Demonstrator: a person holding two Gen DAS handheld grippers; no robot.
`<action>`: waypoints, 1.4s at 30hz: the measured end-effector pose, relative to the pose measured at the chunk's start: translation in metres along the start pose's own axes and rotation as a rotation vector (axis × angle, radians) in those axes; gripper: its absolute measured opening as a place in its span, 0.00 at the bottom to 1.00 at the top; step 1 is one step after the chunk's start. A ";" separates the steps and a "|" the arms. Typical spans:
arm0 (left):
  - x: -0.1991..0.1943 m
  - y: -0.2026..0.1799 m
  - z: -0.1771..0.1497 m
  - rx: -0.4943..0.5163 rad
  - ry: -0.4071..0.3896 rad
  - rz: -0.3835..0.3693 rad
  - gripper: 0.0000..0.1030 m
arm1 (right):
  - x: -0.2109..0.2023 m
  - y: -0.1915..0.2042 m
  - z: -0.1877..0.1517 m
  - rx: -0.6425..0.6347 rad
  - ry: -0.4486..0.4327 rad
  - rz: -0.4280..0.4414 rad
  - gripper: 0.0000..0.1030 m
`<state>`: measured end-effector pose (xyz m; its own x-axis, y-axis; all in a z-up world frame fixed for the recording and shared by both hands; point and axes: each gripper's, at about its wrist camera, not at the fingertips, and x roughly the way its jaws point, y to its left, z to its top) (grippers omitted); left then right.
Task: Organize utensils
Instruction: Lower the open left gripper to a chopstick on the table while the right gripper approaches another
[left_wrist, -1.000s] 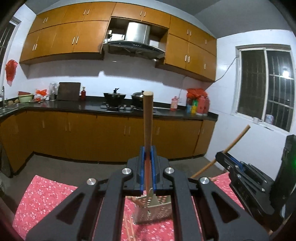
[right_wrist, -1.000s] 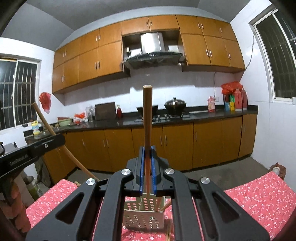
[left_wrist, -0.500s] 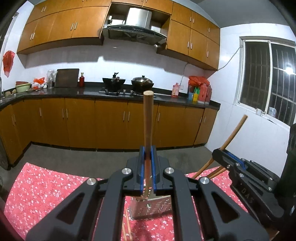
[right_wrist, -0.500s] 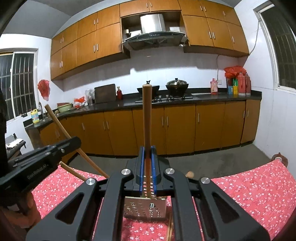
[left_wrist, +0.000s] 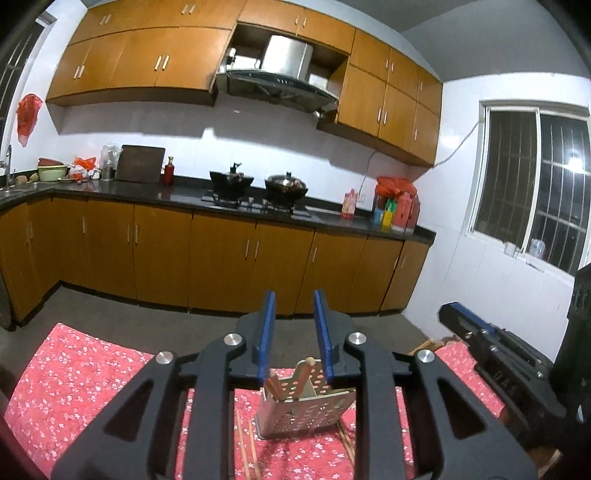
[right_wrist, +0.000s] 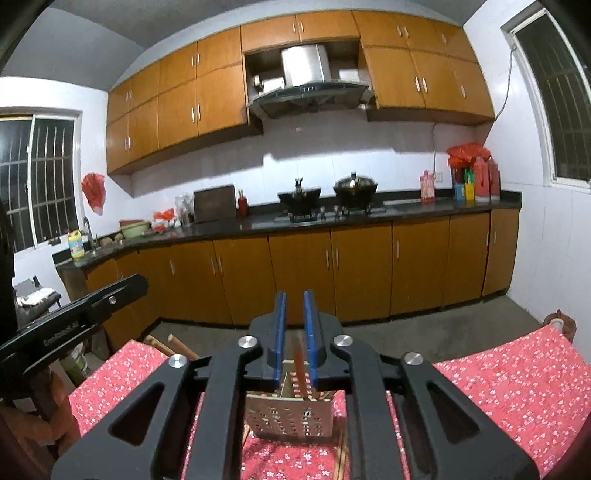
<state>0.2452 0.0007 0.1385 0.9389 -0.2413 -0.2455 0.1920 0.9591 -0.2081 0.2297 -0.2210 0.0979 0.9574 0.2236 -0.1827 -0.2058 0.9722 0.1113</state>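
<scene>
A perforated metal utensil holder (left_wrist: 303, 410) stands on the red flowered tablecloth (left_wrist: 85, 376), with wooden chopsticks (left_wrist: 304, 371) standing in it. It also shows in the right wrist view (right_wrist: 291, 415). My left gripper (left_wrist: 293, 299) is open and empty just above the holder. My right gripper (right_wrist: 294, 299) is open a little, with a wooden chopstick (right_wrist: 300, 365) blurred between its pads, dropping into the holder. Loose chopsticks (left_wrist: 245, 446) lie on the cloth beside the holder.
The right gripper's body (left_wrist: 495, 354) shows at the right of the left wrist view, the left gripper's body (right_wrist: 74, 317) at the left of the right wrist view. Two more wooden sticks (right_wrist: 166, 345) lie at the table's far left edge. Kitchen cabinets (left_wrist: 221, 258) stand behind.
Both grippers came down over the holder and opened. The chopsticks they held upright have dropped into the holder.
</scene>
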 end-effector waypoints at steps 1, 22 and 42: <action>-0.007 0.002 0.000 -0.005 -0.009 0.001 0.24 | -0.006 -0.002 0.001 0.004 -0.015 -0.003 0.22; 0.009 0.076 -0.167 -0.056 0.428 0.161 0.25 | 0.042 -0.070 -0.182 0.159 0.583 -0.078 0.15; 0.029 0.061 -0.213 -0.040 0.570 0.094 0.25 | 0.058 -0.060 -0.212 0.102 0.667 -0.087 0.10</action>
<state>0.2232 0.0207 -0.0833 0.6468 -0.2078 -0.7338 0.0941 0.9766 -0.1936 0.2548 -0.2518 -0.1260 0.6334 0.1714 -0.7546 -0.0819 0.9845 0.1549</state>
